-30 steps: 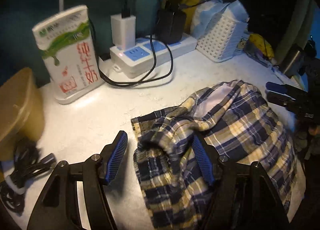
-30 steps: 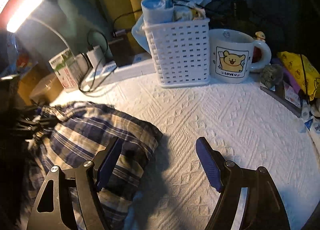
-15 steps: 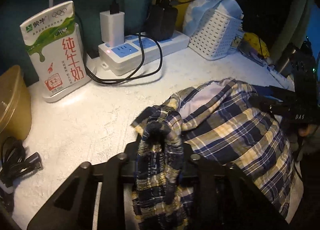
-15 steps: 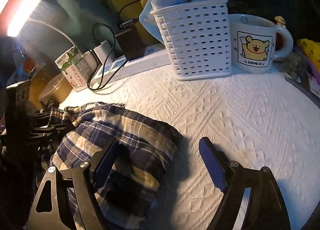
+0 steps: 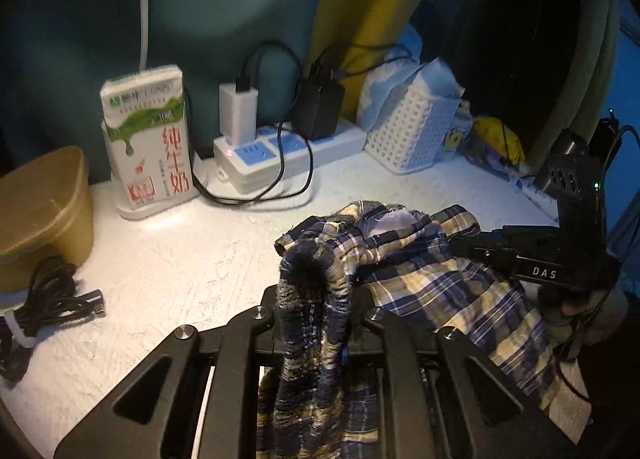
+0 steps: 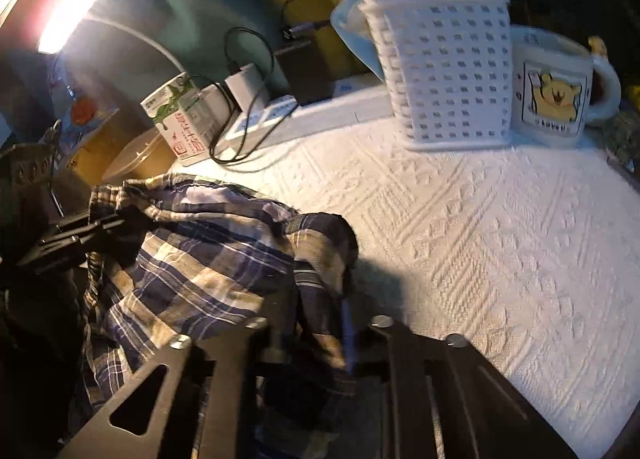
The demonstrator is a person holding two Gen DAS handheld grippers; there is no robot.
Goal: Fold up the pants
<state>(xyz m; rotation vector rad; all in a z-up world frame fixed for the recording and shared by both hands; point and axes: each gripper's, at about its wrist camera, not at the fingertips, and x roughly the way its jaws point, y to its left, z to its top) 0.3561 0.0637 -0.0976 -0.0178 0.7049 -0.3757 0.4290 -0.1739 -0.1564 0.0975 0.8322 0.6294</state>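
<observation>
A white slotted basket [image 6: 448, 75] holds rolled blue cloth and sits beside a bear mug [image 6: 554, 91]; a milk carton [image 5: 148, 147] stands by a tan tub [image 5: 44, 207]. My plaid pants [image 5: 420, 283] lie bunched on the white embossed tablecloth [image 6: 500, 239], against a teal wall. My left gripper [image 5: 316, 299] is closing on a fold of pants; my right gripper [image 6: 316, 339] is closing on another. Only the left view shows the coiled black cable [image 5: 44, 299]; only the right shows the lit lamp [image 6: 74, 5].
</observation>
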